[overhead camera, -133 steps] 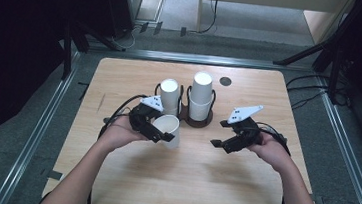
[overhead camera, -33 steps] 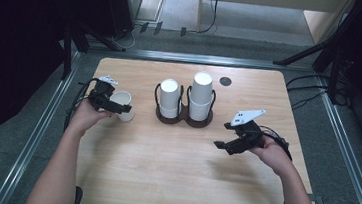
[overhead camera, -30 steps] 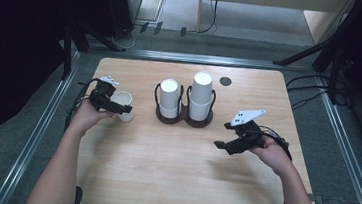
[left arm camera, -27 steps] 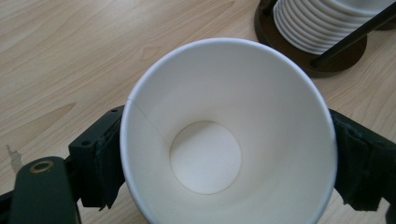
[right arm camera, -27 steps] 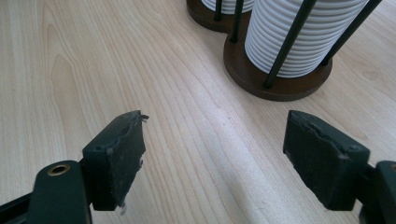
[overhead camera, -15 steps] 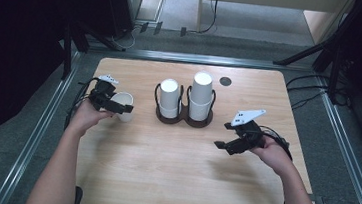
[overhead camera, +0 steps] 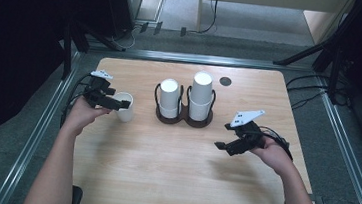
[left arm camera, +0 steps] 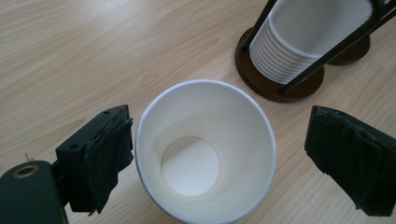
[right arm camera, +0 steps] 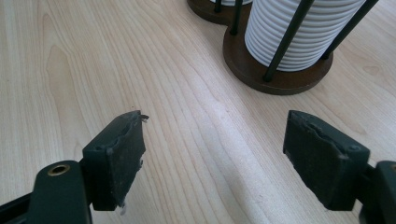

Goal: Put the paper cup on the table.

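A single white paper cup (overhead camera: 125, 108) stands upright and empty on the left part of the wooden table (overhead camera: 162, 170). My left gripper (overhead camera: 117, 101) is over it with a jaw on either side. In the left gripper view the cup (left arm camera: 191, 163) sits between the pads (left arm camera: 105, 154) of the left gripper (left arm camera: 224, 140). Its jaws have just been opening: the left pad is at the rim and the right pad is well clear. My right gripper (overhead camera: 224, 137) hovers open over bare wood at the right, also open in its own view (right arm camera: 215, 140).
A dark brown double holder (overhead camera: 183, 120) in the table's middle carries a shorter cup stack (overhead camera: 169, 98) and a taller one (overhead camera: 201, 96). A small black disc (overhead camera: 225, 81) lies behind it. Cables trail off both table sides beside metal floor rails.
Several seconds ago my left gripper held the cup in front of the holder; it now stands at the table's left. Over the last second the left gripper lifted slightly. The right hand stayed put.
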`<act>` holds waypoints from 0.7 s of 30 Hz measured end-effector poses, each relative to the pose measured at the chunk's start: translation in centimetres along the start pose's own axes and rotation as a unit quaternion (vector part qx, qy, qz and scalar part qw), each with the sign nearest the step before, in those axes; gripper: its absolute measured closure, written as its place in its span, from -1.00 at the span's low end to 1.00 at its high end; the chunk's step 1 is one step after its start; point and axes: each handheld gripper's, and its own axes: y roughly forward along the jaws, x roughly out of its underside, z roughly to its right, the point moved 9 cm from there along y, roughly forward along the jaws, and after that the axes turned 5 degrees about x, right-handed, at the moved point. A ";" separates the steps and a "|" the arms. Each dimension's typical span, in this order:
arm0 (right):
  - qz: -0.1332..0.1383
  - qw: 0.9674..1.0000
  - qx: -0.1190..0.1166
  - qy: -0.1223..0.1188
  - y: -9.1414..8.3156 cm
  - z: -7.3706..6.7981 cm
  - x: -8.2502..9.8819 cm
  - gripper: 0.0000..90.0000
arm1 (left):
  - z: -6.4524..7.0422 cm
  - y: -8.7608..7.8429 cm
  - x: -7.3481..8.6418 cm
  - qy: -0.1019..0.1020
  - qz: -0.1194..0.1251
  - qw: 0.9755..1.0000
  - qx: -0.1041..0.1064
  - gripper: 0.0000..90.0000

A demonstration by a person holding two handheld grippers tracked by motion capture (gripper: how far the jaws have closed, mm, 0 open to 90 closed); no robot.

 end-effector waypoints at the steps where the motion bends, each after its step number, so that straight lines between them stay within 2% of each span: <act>1: 0.000 1.000 0.000 0.000 0.0 0.0 0.0 -0.54 | 0.1 -0.2 -0.2 0.002 0.002 1.000 0.000 -0.84; 4: 0.001 1.000 -0.001 -0.001 0.0 0.0 -0.1 -0.54 | 0.4 -0.5 -0.5 0.004 0.007 1.000 -0.003 -0.84; 9: 0.005 1.000 -0.002 0.002 -0.1 0.0 -0.1 -0.54 | 1.3 -0.8 -1.1 0.004 0.014 1.000 0.006 -0.84; 17: 0.006 1.000 -0.002 0.001 -0.2 -0.1 -0.2 -0.54 | 2.9 -0.5 -1.7 0.027 0.008 0.999 0.015 -0.84; 21: 0.004 1.000 -0.002 0.001 -0.2 -0.1 -0.1 -0.54 | 3.7 -0.2 -1.8 0.033 0.003 0.999 0.028 -0.84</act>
